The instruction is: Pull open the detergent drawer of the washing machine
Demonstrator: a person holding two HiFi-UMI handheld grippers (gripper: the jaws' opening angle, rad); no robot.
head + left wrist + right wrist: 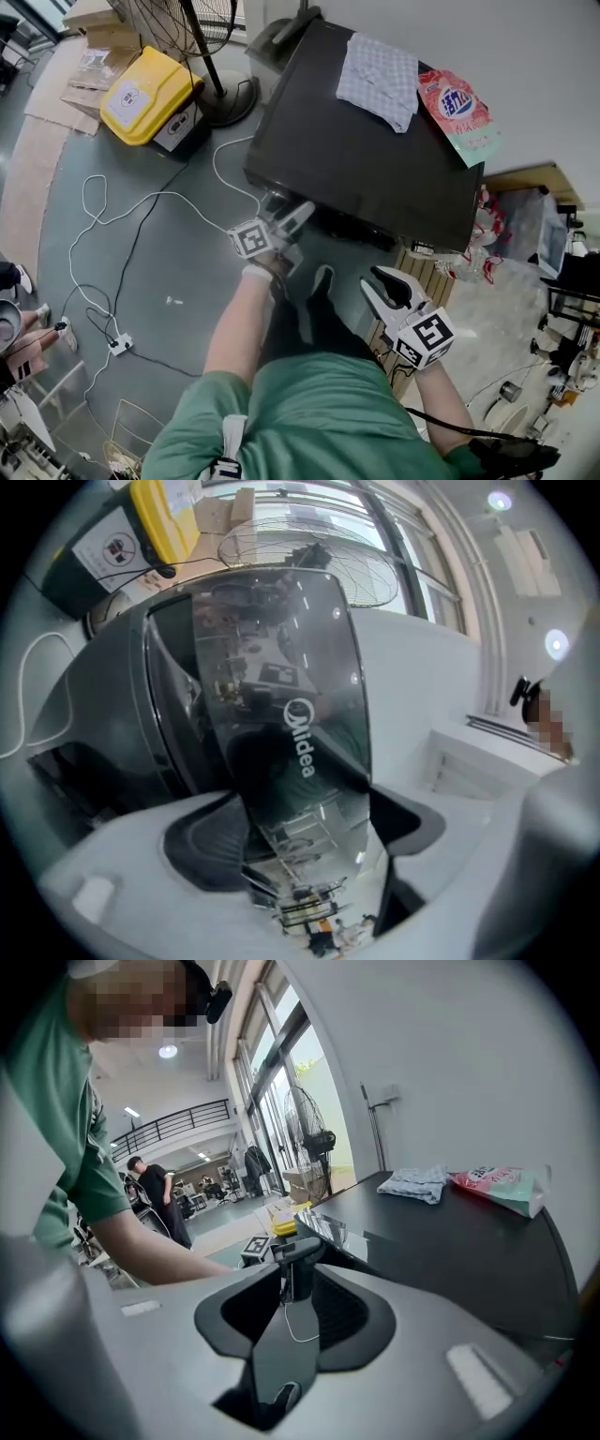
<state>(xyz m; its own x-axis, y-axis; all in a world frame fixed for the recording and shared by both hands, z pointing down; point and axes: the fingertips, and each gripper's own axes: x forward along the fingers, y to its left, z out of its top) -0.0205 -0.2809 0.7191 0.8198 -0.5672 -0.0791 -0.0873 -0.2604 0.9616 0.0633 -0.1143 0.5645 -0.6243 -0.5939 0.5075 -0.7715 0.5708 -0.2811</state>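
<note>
From the head view, the left tongs [289, 220] are pressed up to the near front corner of the washing machine [375, 159]. That is where the detergent drawer [280, 208] sits, right at their tips. I can't tell from up here how far out it stands. The right tongs [384, 286] hang well back from the machine, to the right of the left pair and clear of everything.

In the left gripper view, the left tongs [305, 841] are clamped on a glossy dark panel [281, 714] with a logo on it, which I take to be the drawer front. It fills the gap from one pad to the other. That face looks slick, so I'd say a firm squeeze matters. The pull should go straight back along the drawer's own run, with no twisting or lifting, or the pads may slide off.

In the right gripper view, the right tongs [284, 1344] look closed with nothing between them. The machine's black top [450, 1241] stretches ahead and to their right. The drawer corner and the left pair lie straight beyond their tips, well apart from them. They seem best kept out of the drawer's path.
</note>
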